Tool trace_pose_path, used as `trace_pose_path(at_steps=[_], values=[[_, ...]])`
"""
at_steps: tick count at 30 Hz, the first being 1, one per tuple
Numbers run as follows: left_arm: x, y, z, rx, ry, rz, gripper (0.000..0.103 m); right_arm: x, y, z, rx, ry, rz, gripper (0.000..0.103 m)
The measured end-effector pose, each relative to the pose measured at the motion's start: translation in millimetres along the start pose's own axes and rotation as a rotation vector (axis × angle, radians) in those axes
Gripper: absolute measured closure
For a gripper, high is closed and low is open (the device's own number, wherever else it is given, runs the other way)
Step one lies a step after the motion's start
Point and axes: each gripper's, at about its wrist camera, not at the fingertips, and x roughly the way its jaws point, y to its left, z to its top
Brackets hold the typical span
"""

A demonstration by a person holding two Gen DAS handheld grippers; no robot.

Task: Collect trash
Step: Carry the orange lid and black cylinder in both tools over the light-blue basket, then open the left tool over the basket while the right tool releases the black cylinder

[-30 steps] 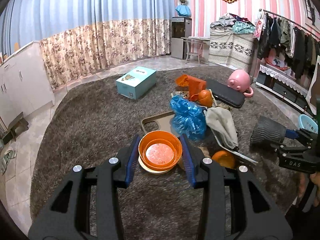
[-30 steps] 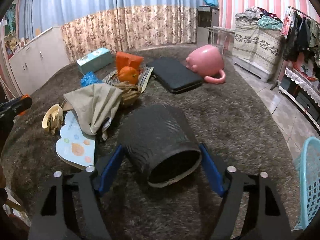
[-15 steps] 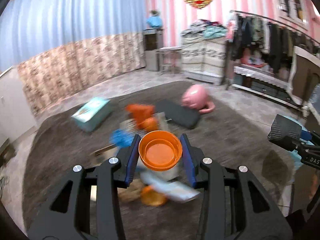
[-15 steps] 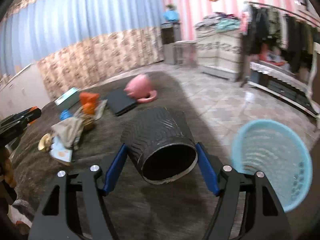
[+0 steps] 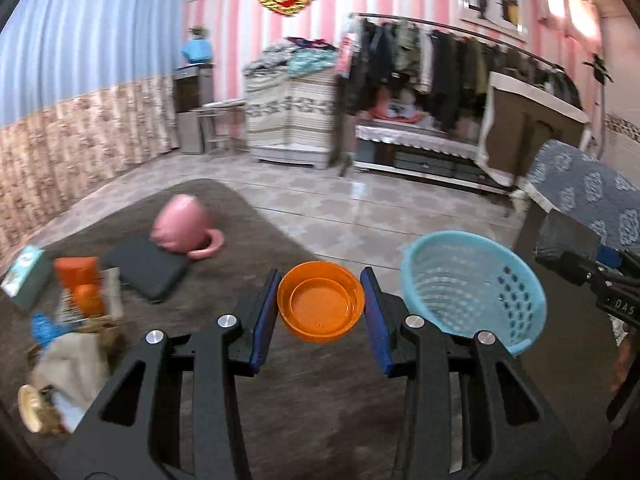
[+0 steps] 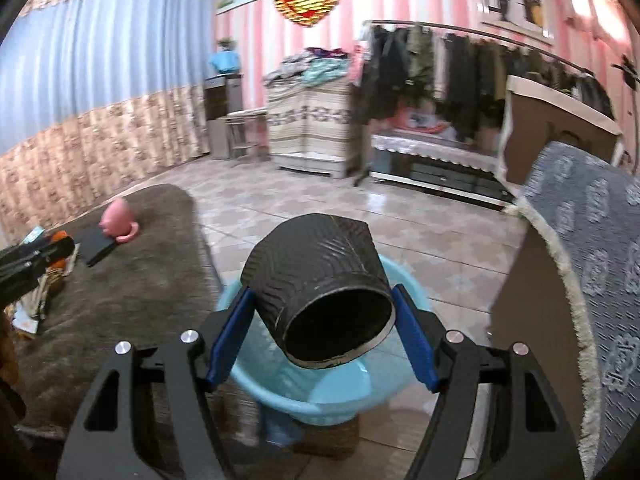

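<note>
While over blue basket (image 6: 248,376) | right gripper (image 6: 320,336) clamps ribbed black tube (image 6: 316,268) | left gripper (image 5: 320,316) clamps orange bowl (image 5: 320,304)

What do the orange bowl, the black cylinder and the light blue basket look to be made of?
Orange bowl: likely plastic, glossy and slightly see-through, with highlights on its rim. Black cylinder: possibly rubber or stiff textured sheet, matte, with a herringbone ribbed outside, a pale cut edge and a hollow inside. Light blue basket: moulded plastic, smooth, with rows of punched holes in its wall.
</note>
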Motion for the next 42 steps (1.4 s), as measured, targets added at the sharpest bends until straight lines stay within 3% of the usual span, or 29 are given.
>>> trace_pose_path(at_steps=[10,14,26,28,30,34,42], values=[[59,-84,4,0.157,-0.012,-0.149,0.063,18,-40,-17,0.068,0.04,-0.089,0.034],[85,-101,8,0.161,0.009,-0.205,0.063,22,-54,-24,0.092,0.061,-0.126,0.034],[155,-135,12,0.211,0.088,-0.236,0.062,44,-64,-35,0.134,0.099,-0.15,0.034],[157,-133,14,0.208,0.084,-0.225,0.039,47,-62,-35,0.133,0.102,-0.148,0.034],[156,-128,18,0.187,0.062,-0.207,0.027,50,-60,-35,0.129,0.103,-0.143,0.034],[154,-110,23,0.161,0.053,-0.182,0.02,59,-49,-34,0.123,0.108,-0.127,0.034],[132,-63,34,0.134,-0.007,-0.058,0.008,85,-17,-29,0.098,0.123,-0.09,0.034]])
